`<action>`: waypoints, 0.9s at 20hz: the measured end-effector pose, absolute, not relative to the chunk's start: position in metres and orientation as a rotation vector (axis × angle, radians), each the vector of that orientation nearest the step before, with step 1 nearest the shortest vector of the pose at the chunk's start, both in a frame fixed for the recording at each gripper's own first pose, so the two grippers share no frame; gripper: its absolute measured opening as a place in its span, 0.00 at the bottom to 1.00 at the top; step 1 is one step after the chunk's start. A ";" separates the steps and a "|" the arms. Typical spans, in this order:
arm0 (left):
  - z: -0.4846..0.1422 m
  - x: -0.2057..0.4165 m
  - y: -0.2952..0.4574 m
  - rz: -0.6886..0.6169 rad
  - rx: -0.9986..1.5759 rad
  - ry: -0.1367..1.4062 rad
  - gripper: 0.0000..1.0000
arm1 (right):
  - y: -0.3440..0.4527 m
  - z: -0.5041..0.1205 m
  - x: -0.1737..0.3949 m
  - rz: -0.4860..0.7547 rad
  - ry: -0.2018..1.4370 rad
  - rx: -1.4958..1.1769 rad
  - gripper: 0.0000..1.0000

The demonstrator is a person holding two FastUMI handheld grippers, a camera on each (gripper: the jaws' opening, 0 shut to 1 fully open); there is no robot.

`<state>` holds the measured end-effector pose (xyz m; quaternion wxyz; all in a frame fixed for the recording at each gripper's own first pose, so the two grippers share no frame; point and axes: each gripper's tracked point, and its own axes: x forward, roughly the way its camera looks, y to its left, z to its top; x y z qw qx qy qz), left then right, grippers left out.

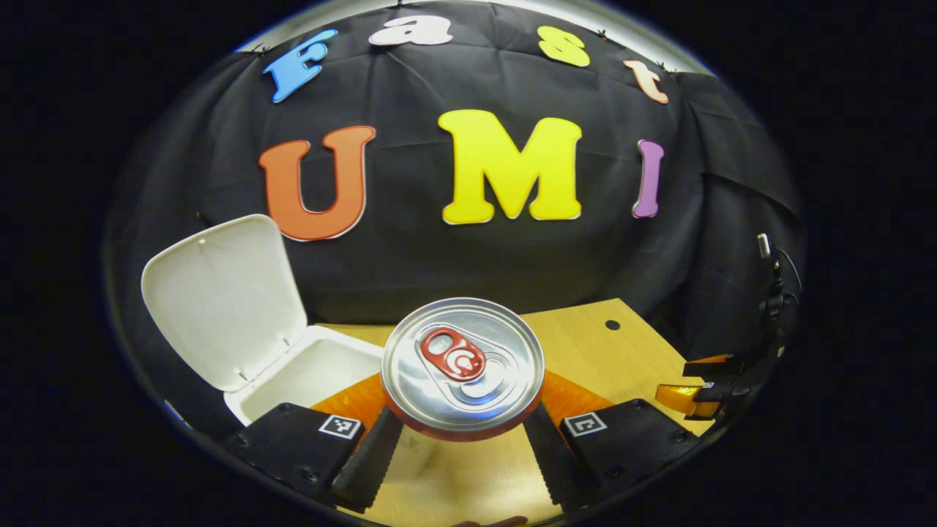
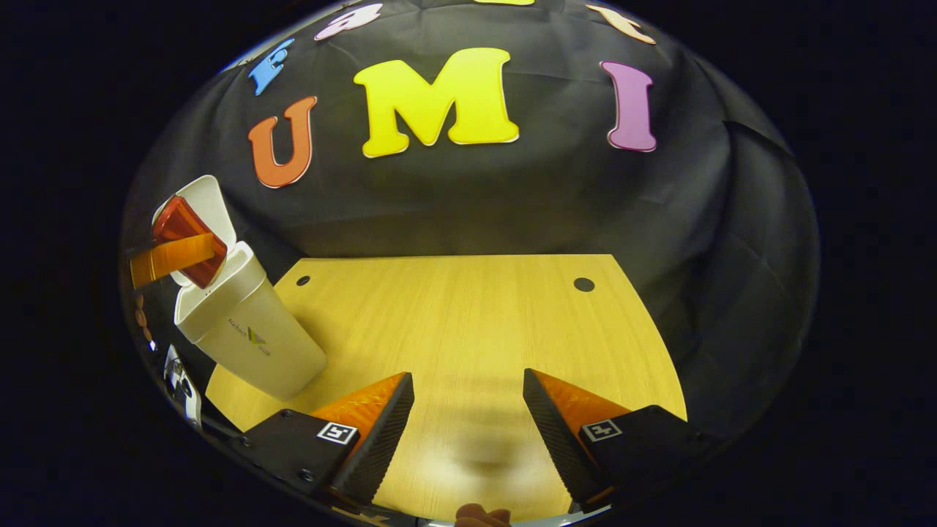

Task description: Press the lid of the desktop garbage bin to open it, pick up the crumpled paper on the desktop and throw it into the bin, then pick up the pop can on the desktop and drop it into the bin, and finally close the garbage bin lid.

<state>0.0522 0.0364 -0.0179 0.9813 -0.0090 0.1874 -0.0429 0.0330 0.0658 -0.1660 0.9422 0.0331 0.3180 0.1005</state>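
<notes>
Left claw (image 1: pixel 463 432) grips the red pop can with silver top (image 1: pixel 463 366), both fingers pressing its sides; the can is upright between them, lifted off the light wooden counter (image 1: pixel 585 344). Just left of the can stands the white plastic desktop bin (image 1: pixel 307 373), its hinged lid (image 1: pixel 219 293) tipped up and open. In the right gripper view the can (image 2: pixel 187 238) hangs at the bin's (image 2: pixel 249 337) open mouth, at the far left of the counter (image 2: pixel 454 322). Right claw (image 2: pixel 468 424) is spread wide, holding nothing, above bare counter, well apart from the bin.
</notes>
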 end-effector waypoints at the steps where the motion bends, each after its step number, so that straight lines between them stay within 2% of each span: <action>1: -0.017 0.052 0.053 -0.048 -0.017 0.373 0.85 | 0.074 -0.166 0.034 0.221 0.650 0.064 0.95; 10: -0.040 0.043 0.177 0.228 -0.053 0.399 0.85 | 0.138 -0.177 0.025 0.348 0.678 0.001 0.95; 18: -0.069 0.046 0.193 0.287 -0.114 0.440 0.87 | 0.143 -0.191 0.014 0.355 0.709 -0.016 0.95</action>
